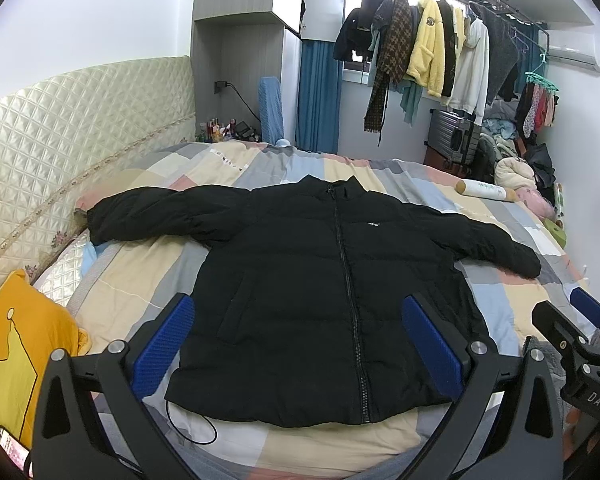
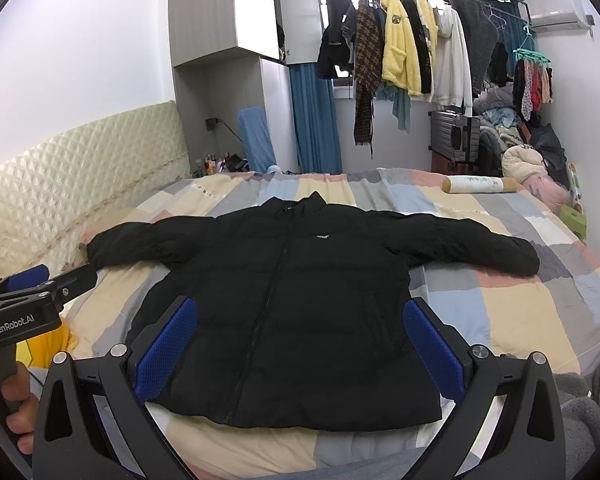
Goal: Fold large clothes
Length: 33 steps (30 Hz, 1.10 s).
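A black puffer jacket (image 1: 320, 264) lies flat on the bed (image 1: 500, 312), zipped up, both sleeves spread out. The left hand-held gripper (image 1: 300, 344) and right hand-held gripper (image 2: 300, 344) both hang wide open above its hem, holding nothing. A yellow pillow (image 1: 16, 352) sits at the left, and a rolled bolster (image 2: 480, 184) lies behind the jacket.

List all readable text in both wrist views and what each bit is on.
"DAS": on the black body of the right tool, seen from the left wrist view.
"GenRobot.AI": on the black body of the left tool, seen from the right wrist view.
White chest logo on the black jacket: too small to read.
Print on the white cylinder on the bed: too blurred to read.
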Each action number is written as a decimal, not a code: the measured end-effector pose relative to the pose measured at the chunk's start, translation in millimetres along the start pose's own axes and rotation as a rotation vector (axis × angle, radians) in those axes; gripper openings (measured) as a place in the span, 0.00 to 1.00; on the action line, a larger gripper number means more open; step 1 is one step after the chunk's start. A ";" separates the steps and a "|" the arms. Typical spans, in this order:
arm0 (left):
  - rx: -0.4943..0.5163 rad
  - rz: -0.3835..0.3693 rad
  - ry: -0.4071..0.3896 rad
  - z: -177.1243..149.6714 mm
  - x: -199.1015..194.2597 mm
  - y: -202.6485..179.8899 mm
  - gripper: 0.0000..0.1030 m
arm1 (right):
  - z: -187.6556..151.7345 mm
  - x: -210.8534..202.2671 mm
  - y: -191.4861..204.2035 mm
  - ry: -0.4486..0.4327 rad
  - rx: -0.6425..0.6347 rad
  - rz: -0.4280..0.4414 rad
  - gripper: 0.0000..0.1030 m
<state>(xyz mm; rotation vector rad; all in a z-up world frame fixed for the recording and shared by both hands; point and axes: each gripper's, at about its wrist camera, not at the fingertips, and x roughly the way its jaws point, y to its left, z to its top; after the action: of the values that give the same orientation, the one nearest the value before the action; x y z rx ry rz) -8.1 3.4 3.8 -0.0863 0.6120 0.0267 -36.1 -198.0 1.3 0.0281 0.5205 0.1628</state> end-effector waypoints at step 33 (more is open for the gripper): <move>0.010 0.001 -0.004 -3.5 -1.1 -4.6 1.00 | 3.1 -6.0 -1.9 -0.007 -0.001 -0.024 1.00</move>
<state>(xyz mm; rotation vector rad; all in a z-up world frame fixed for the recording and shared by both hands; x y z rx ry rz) -10.8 -1.4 1.9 -0.0763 0.6077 0.0244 -39.4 -200.8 6.9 0.0219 0.5139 0.1398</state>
